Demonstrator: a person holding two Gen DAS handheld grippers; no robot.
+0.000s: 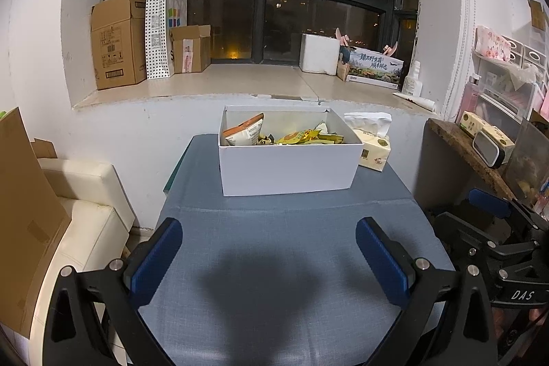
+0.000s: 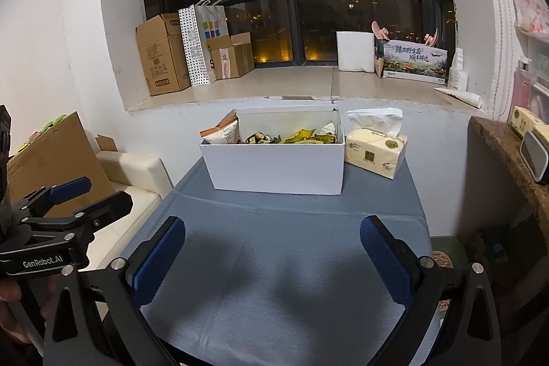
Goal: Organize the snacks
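Observation:
A white open box (image 1: 288,165) (image 2: 278,165) stands at the far end of the blue-grey table (image 1: 291,246) (image 2: 291,246). Several snack packets lie inside it: an orange-and-white bag (image 1: 245,131) (image 2: 223,131) leans at the left, yellow packets (image 1: 302,137) (image 2: 300,136) lie in the middle. My left gripper (image 1: 269,237) is open and empty above the near part of the table. My right gripper (image 2: 272,239) is open and empty too, beside it. Each gripper also shows in the other's view, the right one (image 1: 494,228) at the right edge and the left one (image 2: 65,204) at the left edge.
A yellow tissue pack (image 1: 374,146) (image 2: 375,150) sits right of the box. A cream sofa (image 1: 82,204) and cardboard (image 1: 24,204) stand left of the table. A wooden shelf (image 1: 473,153) with items is at the right. Cardboard boxes (image 1: 116,40) and bags stand on the window sill behind.

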